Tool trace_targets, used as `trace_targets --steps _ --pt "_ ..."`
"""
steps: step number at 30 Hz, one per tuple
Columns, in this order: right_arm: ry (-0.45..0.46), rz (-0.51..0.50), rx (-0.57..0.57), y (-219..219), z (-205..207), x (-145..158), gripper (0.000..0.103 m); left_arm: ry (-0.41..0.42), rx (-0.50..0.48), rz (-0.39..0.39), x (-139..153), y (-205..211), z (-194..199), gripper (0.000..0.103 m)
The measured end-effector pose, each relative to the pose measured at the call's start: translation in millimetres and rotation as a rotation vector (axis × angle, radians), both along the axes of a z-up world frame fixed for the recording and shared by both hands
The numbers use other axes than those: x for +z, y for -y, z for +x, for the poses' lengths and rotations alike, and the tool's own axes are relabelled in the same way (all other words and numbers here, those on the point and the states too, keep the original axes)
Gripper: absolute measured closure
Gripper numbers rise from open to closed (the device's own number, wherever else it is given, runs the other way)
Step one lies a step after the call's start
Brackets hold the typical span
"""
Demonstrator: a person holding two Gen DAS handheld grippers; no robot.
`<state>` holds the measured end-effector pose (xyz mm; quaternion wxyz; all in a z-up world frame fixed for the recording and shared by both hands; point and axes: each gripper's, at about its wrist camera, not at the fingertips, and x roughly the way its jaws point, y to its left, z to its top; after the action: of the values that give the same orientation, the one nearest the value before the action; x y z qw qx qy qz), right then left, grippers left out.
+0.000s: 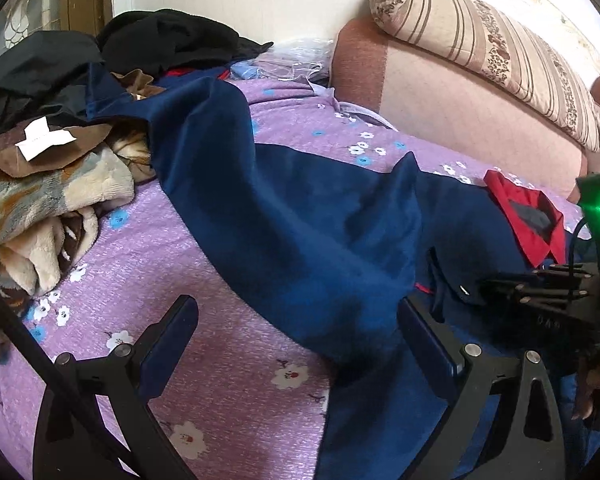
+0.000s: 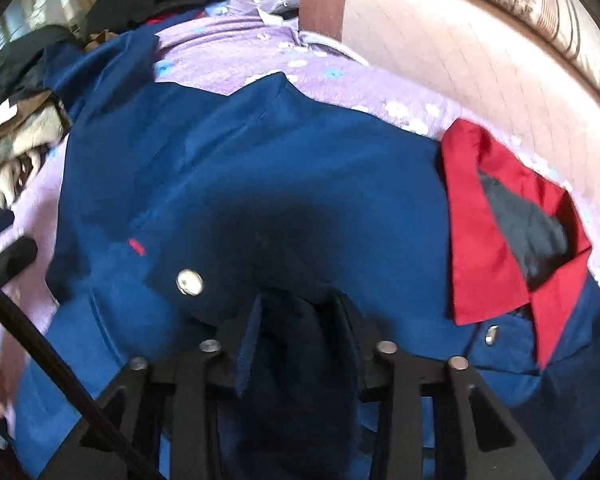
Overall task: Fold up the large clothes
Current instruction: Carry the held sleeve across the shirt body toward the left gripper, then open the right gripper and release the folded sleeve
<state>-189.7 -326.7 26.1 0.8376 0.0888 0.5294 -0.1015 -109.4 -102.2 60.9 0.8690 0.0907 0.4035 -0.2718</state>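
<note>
Jacket [image 2: 260, 168] (navy, red collar) beneath both grippers, left gripper [image 1: 296, 332] spread empty, right gripper [image 2: 300, 320] seemingly pinching fabric.

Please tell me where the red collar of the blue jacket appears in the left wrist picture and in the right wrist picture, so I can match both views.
Left wrist view: the red collar lies at the right edge, just above the right gripper.
Right wrist view: the red collar fills the right side, lying open on the blue jacket.
Shared landmark: the pink headboard stands behind the collar in both.
</note>
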Motion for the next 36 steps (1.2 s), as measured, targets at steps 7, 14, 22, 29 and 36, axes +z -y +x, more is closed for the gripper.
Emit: trace_targets --steps 7,14,22,29,36 --pt "0.174 0.050 -0.001 -13.9 -6.2 33.2 0.098 0.008 0.031 -0.010 2.3 -8.2 3.5 0.004" --pt "0.133 -0.093 -0.012 -28.1 12.6 21.2 0.068 -0.016 0.046 -0.001 -2.4 -8.5 8.6 0.004" --pt "0.156 -0.056 -0.022 -41.3 -38.2 13.1 0.057 -0.050 0.052 -0.005 -7.0 -11.7 15.1 0.004" --pt "0.365 0.079 -0.026 -39.2 -88.9 76.6 0.052 -0.068 0.081 -0.045 5.3 -38.4 25.4 0.004" --pt "0.489 0.065 -0.038 -35.7 -192.6 103.8 0.048 -0.186 0.124 -0.213 32.3 -76.3 104.9 0.004"
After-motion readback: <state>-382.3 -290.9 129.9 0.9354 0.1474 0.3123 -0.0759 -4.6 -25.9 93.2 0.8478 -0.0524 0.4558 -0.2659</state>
